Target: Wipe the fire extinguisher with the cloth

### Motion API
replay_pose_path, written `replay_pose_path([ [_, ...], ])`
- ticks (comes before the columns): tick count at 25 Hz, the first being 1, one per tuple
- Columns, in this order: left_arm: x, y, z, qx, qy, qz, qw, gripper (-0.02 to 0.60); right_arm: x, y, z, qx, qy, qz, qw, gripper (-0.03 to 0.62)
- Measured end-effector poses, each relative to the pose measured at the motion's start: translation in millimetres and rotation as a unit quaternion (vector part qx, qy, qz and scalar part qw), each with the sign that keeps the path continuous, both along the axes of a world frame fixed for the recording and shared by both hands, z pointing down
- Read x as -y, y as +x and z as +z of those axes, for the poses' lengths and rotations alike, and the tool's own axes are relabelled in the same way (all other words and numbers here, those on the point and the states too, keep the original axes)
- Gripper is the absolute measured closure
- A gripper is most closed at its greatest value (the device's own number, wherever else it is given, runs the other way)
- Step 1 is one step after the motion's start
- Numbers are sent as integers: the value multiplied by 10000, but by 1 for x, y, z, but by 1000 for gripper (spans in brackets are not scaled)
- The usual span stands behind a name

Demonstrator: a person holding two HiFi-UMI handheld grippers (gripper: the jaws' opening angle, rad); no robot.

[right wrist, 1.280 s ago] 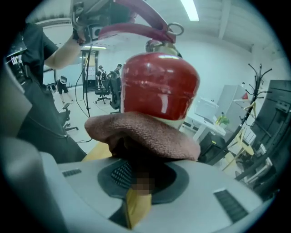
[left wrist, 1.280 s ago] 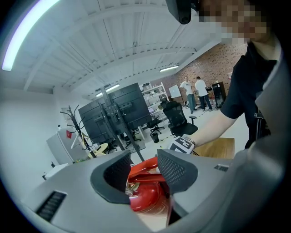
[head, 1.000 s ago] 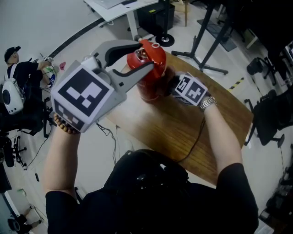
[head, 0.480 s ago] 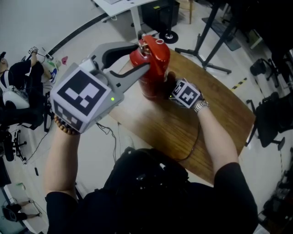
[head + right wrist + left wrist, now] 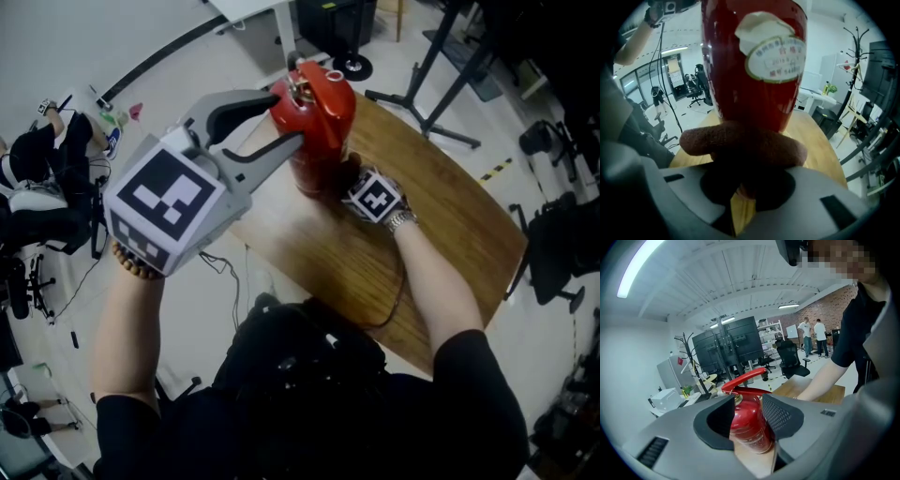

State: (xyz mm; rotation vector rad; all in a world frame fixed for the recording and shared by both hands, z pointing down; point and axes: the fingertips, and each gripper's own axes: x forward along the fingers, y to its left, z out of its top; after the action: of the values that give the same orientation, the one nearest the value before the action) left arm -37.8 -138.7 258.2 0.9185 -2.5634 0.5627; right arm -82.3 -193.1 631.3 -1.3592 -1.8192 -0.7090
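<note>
Now the red fire extinguisher (image 5: 323, 127) stands upright, left gripper (image 5: 290, 116) clamping it, right gripper (image 5: 743, 191) pinching brown cloth (image 5: 740, 144).

The extinguisher (image 5: 754, 89) is glossy red-painted metal with a smooth paper label (image 5: 776, 58). The cloth (image 5: 743, 143) is brown, nubbly terry. The table (image 5: 441, 216) is matt, grained wood.

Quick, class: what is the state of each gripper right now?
Left gripper: closed on the fire extinguisher, near its top.
Right gripper: closed on the cloth, which is pressed against the fire extinguisher.
</note>
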Motion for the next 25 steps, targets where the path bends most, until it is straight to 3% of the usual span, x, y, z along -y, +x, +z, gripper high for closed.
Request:
replay_pose_path([
  [19,-20,13,38,-362,123,-276,9989,396,2,7,37,-281,151,466,9984,514],
  [25,-28,21,60,-518,244,-252,9980,396,9,13,23,-261,13,869,9959,514],
])
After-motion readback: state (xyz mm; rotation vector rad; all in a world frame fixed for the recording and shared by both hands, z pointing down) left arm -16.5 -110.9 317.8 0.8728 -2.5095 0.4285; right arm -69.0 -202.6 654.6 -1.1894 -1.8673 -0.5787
